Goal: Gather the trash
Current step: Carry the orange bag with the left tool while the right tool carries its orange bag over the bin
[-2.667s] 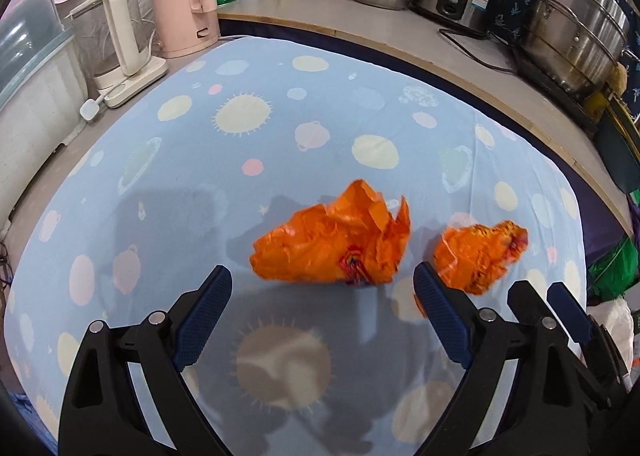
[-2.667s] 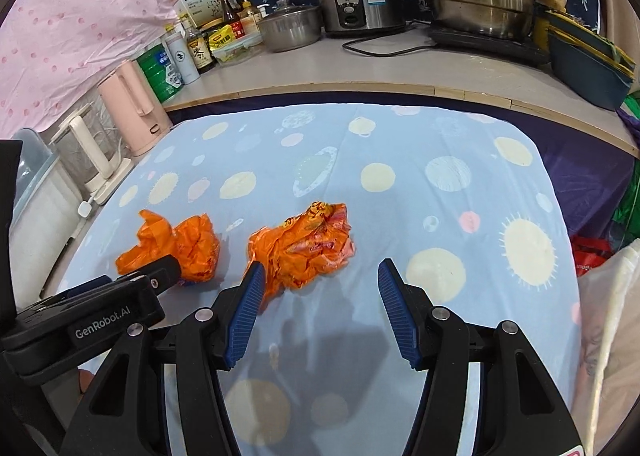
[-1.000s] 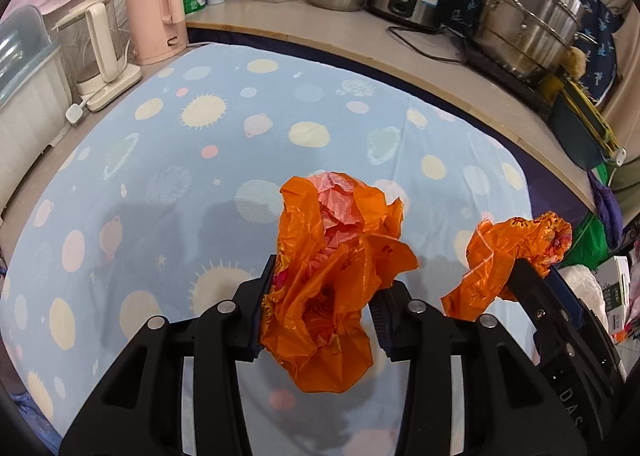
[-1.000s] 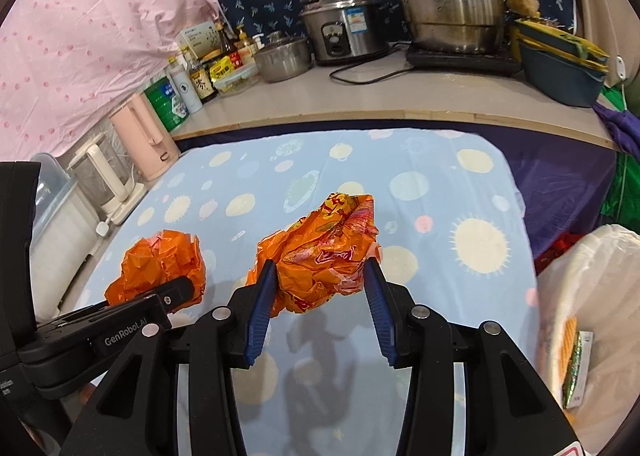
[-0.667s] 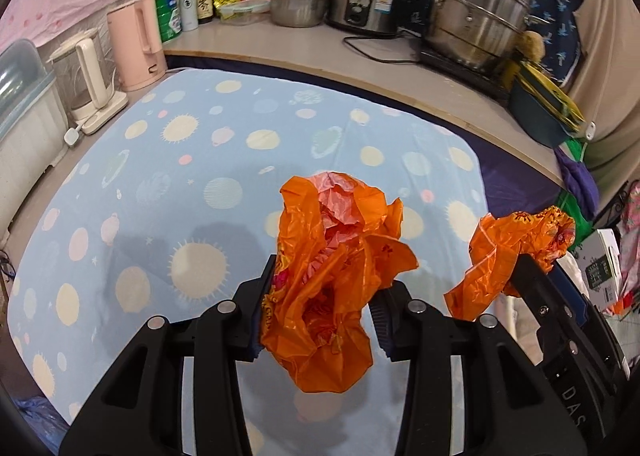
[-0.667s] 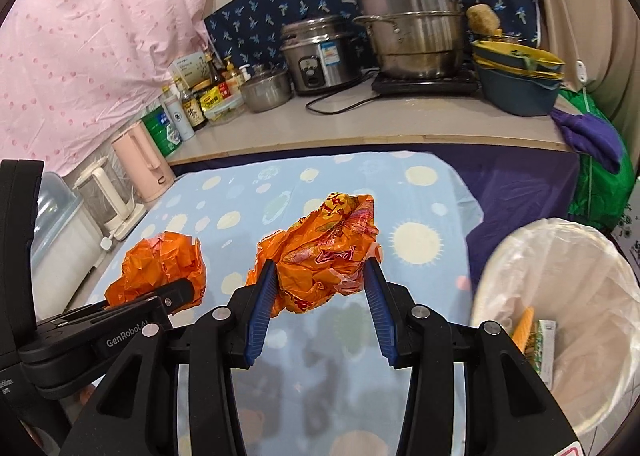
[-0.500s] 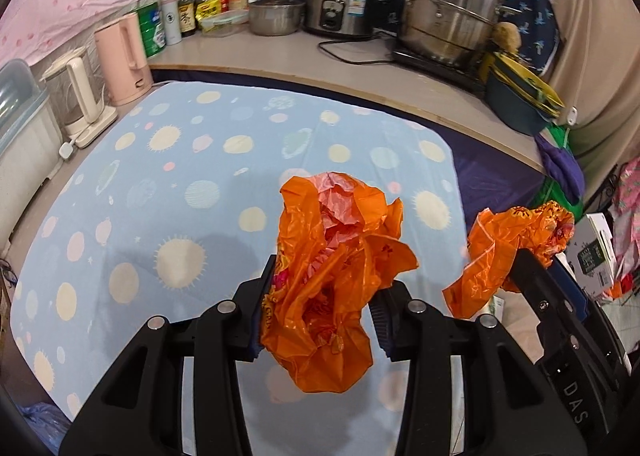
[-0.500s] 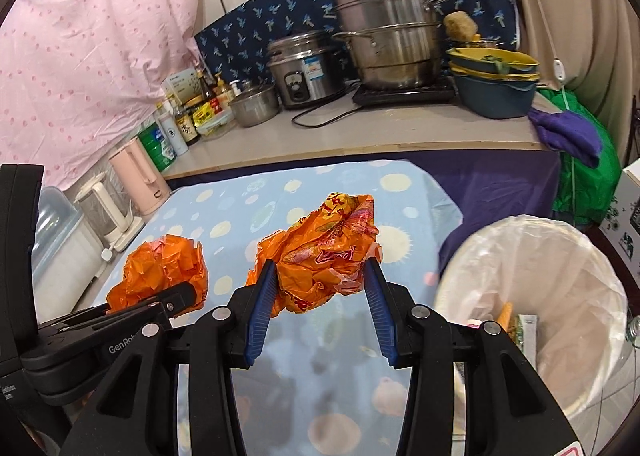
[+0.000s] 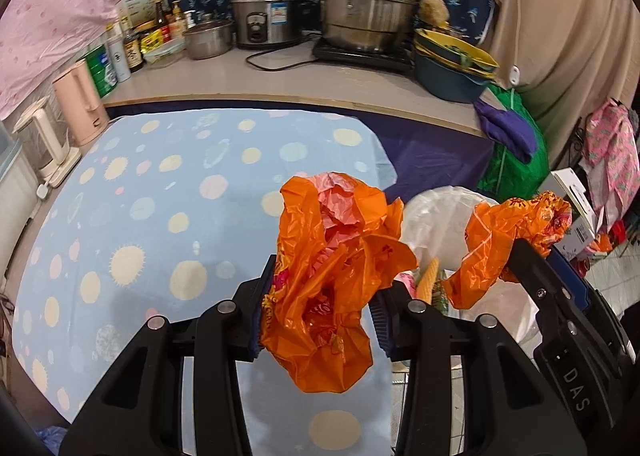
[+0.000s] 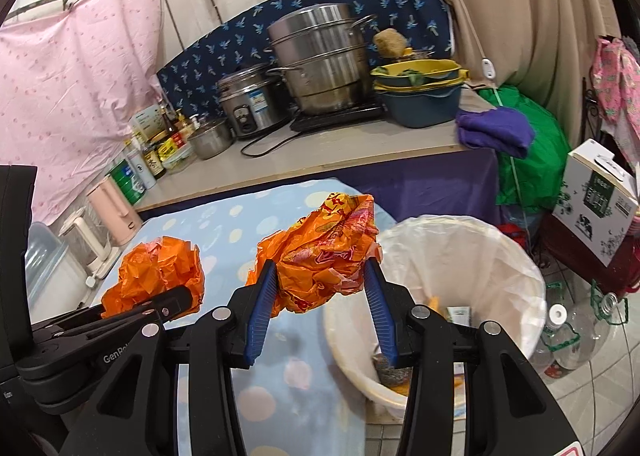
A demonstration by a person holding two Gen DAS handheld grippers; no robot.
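A cluttered kitchen corner filled the upper part of both views: a counter (image 9: 280, 84) crowded with steel pots, bottles and basins, and below it a table under a pale blue spotted cloth (image 9: 160, 196) taking up the left and centre of the frame. Off the table's right edge, low and right in the right wrist view, stood a white bin (image 10: 520, 276) lined with a clear bag, some scraps already at its bottom.

The left gripper (image 9: 320, 312) was clamped on a crumpled orange plastic bag (image 9: 332, 256), which bulged above the blue pads and sagged beneath them, clear of the cloth. The right gripper (image 10: 320, 288) was likewise closed on a printed orange wrapper (image 10: 328, 252), held just left of the bin's rim rather than over its mouth. Both pieces were pinched mid-bulk, probably because thin film slips when gripped by an edge. Carrying one in each hand likely saved a second trip; neither was yet above the opening.
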